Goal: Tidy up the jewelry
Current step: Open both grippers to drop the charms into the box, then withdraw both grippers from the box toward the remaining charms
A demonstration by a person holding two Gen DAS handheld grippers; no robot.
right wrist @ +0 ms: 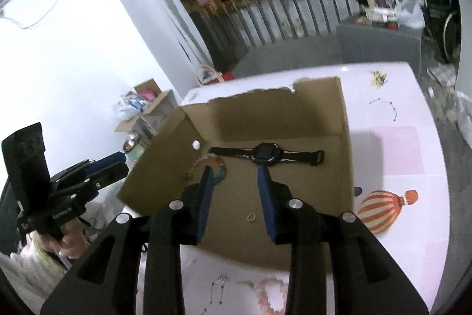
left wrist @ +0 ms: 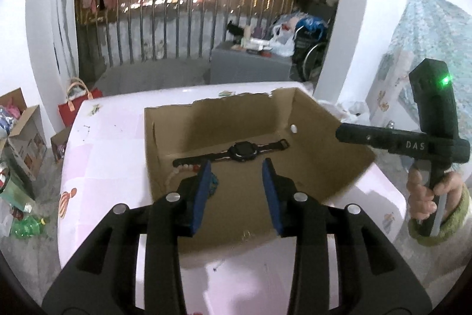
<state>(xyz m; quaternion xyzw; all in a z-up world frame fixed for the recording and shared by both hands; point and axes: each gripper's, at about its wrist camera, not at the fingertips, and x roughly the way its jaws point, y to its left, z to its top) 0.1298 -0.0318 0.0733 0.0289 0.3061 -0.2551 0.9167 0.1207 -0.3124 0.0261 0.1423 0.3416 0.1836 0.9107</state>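
An open cardboard box (left wrist: 324, 138) (right wrist: 165, 155) stands on the white and pink table (left wrist: 97, 155) (right wrist: 407, 138). A black wristwatch (left wrist: 243, 152) (right wrist: 265, 155) lies flat inside it, with a pale bead bracelet (left wrist: 177, 171) (right wrist: 203, 160) and a teal piece beside it. A small gold ring (right wrist: 251, 216) lies on the box floor. A pink bead bracelet (right wrist: 267, 295) lies on the table in front of the box. My left gripper (left wrist: 236, 167) is open and empty above the box. My right gripper (right wrist: 234, 173) is open and empty over the box.
In the left wrist view the right gripper's body (left wrist: 427, 138) is held to the right of the box. In the right wrist view the left gripper (right wrist: 97, 170) is left of the box. Boxes and bags (left wrist: 20, 138) crowd the floor at left. A railing (left wrist: 191, 19) stands behind.
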